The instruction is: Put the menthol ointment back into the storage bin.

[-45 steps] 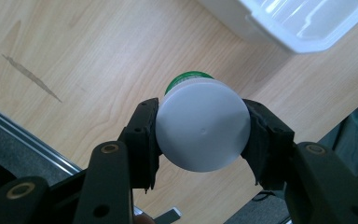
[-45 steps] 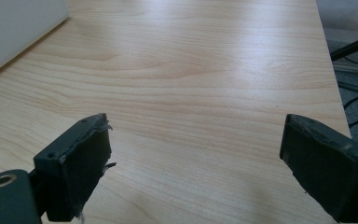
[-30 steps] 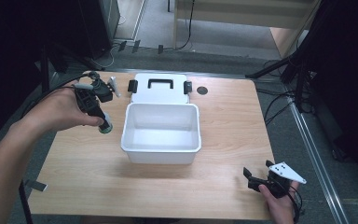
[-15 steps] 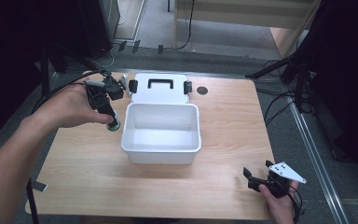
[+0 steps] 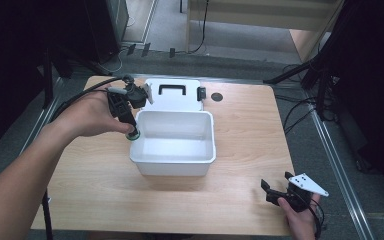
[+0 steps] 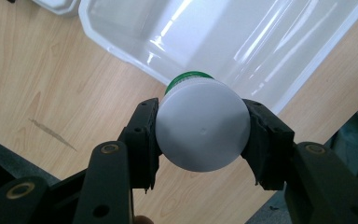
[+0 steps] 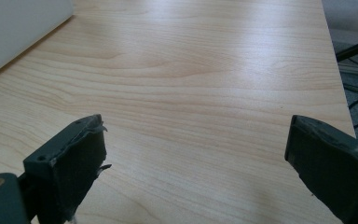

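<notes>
My left gripper [image 6: 200, 140] is clamped on a white bottle [image 6: 199, 128] with a green cap, jaws pressing on both its sides. I see the bottle hanging at the left rim of the white bin [image 5: 174, 162]. My right gripper [image 5: 275, 192] sits near the bin's front right corner, jaws spread with nothing between them.
</notes>
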`<action>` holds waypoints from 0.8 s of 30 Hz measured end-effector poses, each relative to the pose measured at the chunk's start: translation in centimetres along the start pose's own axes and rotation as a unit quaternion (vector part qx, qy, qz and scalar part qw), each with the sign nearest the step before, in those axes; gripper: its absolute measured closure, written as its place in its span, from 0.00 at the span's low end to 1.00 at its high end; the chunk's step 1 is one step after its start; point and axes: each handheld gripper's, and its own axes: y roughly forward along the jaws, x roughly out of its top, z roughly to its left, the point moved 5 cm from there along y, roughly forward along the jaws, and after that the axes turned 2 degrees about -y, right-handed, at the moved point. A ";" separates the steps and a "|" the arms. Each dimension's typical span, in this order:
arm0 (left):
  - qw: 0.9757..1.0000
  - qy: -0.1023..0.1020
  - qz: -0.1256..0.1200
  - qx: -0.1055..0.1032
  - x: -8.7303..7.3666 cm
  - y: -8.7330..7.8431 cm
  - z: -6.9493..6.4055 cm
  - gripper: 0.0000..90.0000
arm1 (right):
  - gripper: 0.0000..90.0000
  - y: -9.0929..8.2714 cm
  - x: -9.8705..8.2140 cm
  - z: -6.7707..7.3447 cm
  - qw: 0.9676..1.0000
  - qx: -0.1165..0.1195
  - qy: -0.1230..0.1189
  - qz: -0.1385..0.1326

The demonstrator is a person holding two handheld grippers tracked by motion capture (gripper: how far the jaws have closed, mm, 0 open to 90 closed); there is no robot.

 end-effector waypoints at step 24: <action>1.000 0.026 0.007 -0.011 2.8 2.6 -1.4 0.57 | 0.07 0.0 0.0 0.0 1.000 0.005 -0.001 0.001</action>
